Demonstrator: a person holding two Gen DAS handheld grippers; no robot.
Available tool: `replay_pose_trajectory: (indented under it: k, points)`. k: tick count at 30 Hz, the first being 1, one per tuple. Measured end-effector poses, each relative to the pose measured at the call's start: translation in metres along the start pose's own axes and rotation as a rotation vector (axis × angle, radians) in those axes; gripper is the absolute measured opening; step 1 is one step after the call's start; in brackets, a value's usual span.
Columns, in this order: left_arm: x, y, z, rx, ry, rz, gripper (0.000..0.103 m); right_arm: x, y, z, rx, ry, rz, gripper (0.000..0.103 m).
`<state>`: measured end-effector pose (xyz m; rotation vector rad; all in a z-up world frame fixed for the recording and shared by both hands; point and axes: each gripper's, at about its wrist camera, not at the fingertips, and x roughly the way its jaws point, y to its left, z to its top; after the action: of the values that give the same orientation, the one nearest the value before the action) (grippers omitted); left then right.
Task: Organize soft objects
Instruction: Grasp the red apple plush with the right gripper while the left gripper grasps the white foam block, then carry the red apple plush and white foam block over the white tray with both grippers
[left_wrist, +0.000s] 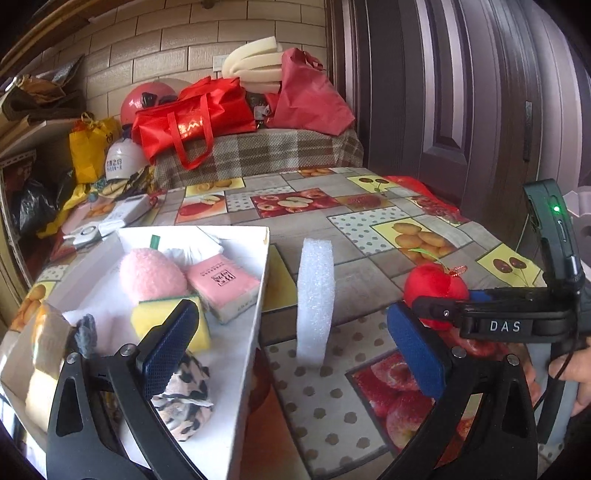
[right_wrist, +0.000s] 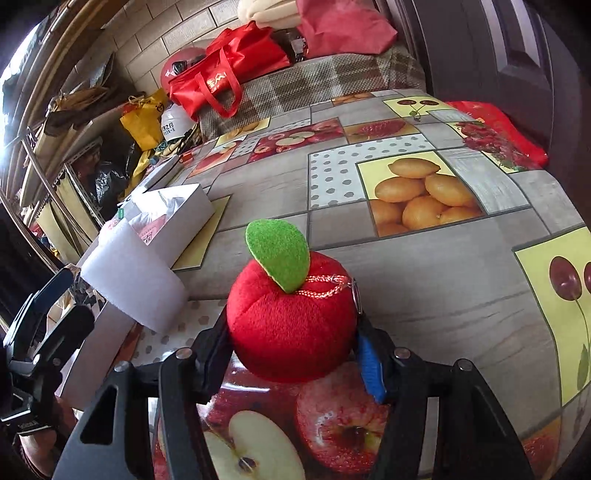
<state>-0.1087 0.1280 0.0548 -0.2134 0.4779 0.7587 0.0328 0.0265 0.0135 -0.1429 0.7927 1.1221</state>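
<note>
A red plush apple (right_wrist: 291, 325) with a green felt leaf sits on the fruit-print tablecloth (right_wrist: 406, 288), and my right gripper (right_wrist: 293, 354) is shut on it, a pad pressing each side. The left wrist view shows the same apple (left_wrist: 432, 284) held by the right gripper (left_wrist: 450, 301). My left gripper (left_wrist: 291, 350) is open with nothing held. An upright white foam strip (left_wrist: 314, 302) stands just beyond its fingers. The open white box (left_wrist: 236, 369) on the left holds a pink plush peach (left_wrist: 151, 275), a pink tissue pack (left_wrist: 221, 284), a yellow sponge (left_wrist: 147, 317) and a leopard-print scrunchie (left_wrist: 184, 402).
Behind the table, a plaid-covered bench (left_wrist: 258, 151) carries red bags (left_wrist: 192, 114) and cream foam rolls (left_wrist: 255, 70). Helmets and a yellow bag (left_wrist: 88, 147) are piled at the far left by shelves. A dark door (left_wrist: 461, 110) is to the right. A hand (left_wrist: 576, 373) grips the right tool.
</note>
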Motion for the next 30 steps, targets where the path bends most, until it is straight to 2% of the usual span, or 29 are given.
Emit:
replay_pose_trajectory:
  k: [8,10,11,12,14,22,27,30]
  points:
    - [0.029,-0.010,0.012,-0.063,0.037,0.010,0.102,-0.002,-0.006,0.001,0.032,-0.003,0.027,0.060]
    - [0.035,-0.015,0.016,-0.052,0.036,0.010,0.089,-0.001,-0.006,0.001,0.034,-0.004,0.031,0.060]
    - [0.038,-0.019,0.017,-0.036,0.042,0.010,0.077,-0.001,-0.006,0.002,0.036,-0.004,0.033,0.060]
    - [0.041,-0.022,0.017,-0.019,0.054,0.006,0.053,-0.001,-0.006,0.002,0.038,-0.005,0.036,0.060]
    - [0.042,-0.025,0.017,0.001,0.064,-0.016,0.020,-0.002,-0.007,0.001,0.043,-0.006,0.040,0.060]
    - [0.007,-0.034,0.009,0.070,-0.053,-0.099,0.019,-0.009,-0.010,0.001,0.054,-0.050,0.061,0.060]
    - [-0.024,-0.032,0.000,0.112,-0.136,-0.109,0.019,-0.023,-0.008,-0.001,0.050,-0.132,0.053,0.060]
    - [-0.038,-0.025,-0.004,0.114,-0.182,-0.111,0.019,-0.037,0.001,-0.004,0.010,-0.213,0.020,0.060]
